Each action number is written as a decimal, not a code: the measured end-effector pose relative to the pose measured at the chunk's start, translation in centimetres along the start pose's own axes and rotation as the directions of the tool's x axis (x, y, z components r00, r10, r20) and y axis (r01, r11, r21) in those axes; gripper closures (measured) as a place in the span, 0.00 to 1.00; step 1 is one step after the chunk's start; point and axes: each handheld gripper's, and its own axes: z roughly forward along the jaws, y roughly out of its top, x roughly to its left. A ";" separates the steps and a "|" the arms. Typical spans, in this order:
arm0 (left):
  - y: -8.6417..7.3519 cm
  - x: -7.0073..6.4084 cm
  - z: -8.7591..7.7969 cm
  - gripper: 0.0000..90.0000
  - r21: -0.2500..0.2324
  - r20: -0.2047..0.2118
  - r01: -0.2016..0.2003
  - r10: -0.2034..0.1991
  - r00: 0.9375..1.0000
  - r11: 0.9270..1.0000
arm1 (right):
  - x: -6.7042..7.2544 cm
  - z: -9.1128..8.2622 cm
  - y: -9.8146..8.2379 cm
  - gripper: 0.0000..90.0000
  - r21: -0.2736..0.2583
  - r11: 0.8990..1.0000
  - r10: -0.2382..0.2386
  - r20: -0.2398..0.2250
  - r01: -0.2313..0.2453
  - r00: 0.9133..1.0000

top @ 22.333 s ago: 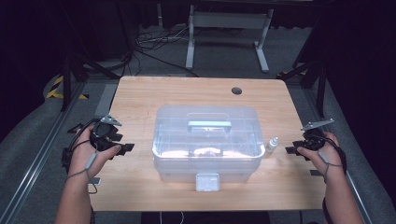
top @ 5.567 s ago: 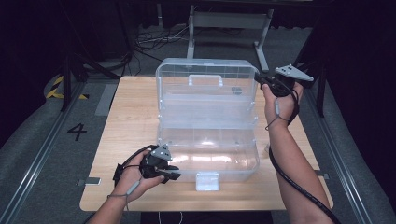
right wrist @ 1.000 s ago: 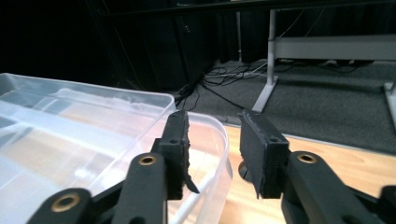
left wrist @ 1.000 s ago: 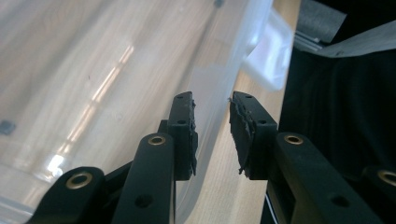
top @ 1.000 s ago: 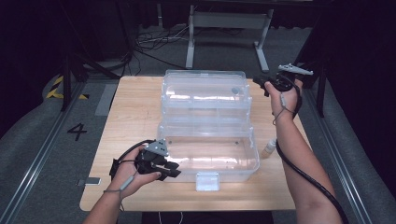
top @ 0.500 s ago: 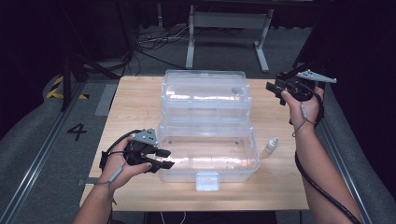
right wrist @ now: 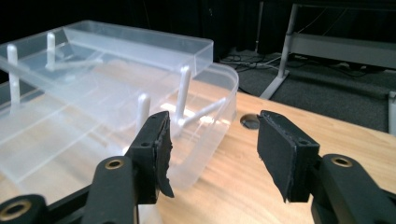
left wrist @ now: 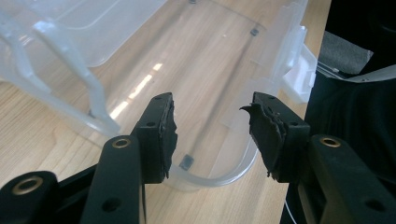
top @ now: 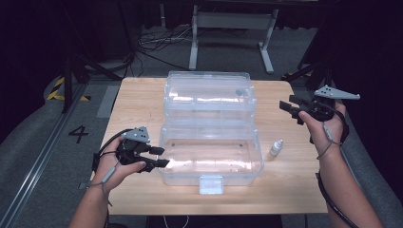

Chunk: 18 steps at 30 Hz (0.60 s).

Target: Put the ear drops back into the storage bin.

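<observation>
Clear plastic box [top: 211, 156], see-through throughout, lid swung up and back, sits centre frame on wooden table [top: 138, 95] in high view. Lower tub shallow with rounded corners, pale latch tab [top: 211, 184] on its near edge. Lifted tray [top: 209, 95] stands above and behind tub on thin translucent struts; struts and tray rim seen up close in right gripper view [right wrist: 140, 56]. Small white bottle [top: 275, 148] upright just right of tub, not touching.

Left gripper [top: 159, 157] at lower left, tips at tub's left wall; jaws just been opening, now well apart, tub corner seen past gap [left wrist: 212, 135], pads not pressing. Right gripper [top: 291, 108] at right of frame, clear of lid; jaws just been opening, now wide, nothing between [right wrist: 212, 144].
</observation>
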 end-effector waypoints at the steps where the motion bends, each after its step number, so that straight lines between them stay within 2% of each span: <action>1: -0.1 0.1 -0.1 0.56 0.000 -0.007 0.005 -0.005 1.000 1.000 | 0.0 -0.1 -0.2 0.50 0.007 1.000 -0.002 -0.001 0.002 1.000; 8: -0.5 0.6 -0.5 0.56 0.007 -0.028 0.030 -0.030 0.999 1.000 | 0.1 -1.1 -1.7 0.49 0.029 0.999 -0.015 0.009 0.015 1.000; 11: -0.6 0.8 -0.6 0.55 0.010 -0.034 0.043 -0.043 0.999 0.999 | 0.3 -1.7 -2.6 0.49 0.021 1.000 0.015 -0.030 -0.015 0.999; 14: -0.7 0.9 -0.7 0.55 0.010 -0.046 0.052 -0.051 0.998 0.999 | 0.7 -2.0 -3.3 0.49 0.052 0.999 -0.005 -0.035 0.007 0.999; 17: -0.8 1.0 -0.8 0.55 0.006 -0.053 0.056 -0.055 0.997 0.998 | 1.0 -2.1 -3.6 0.49 0.065 0.998 -0.001 -0.050 0.004 0.999; 18: -0.9 1.0 -0.8 0.55 0.005 -0.055 0.056 -0.055 0.997 0.998 | 1.1 -2.1 -3.5 0.49 0.078 0.997 -0.020 -0.057 0.025 0.998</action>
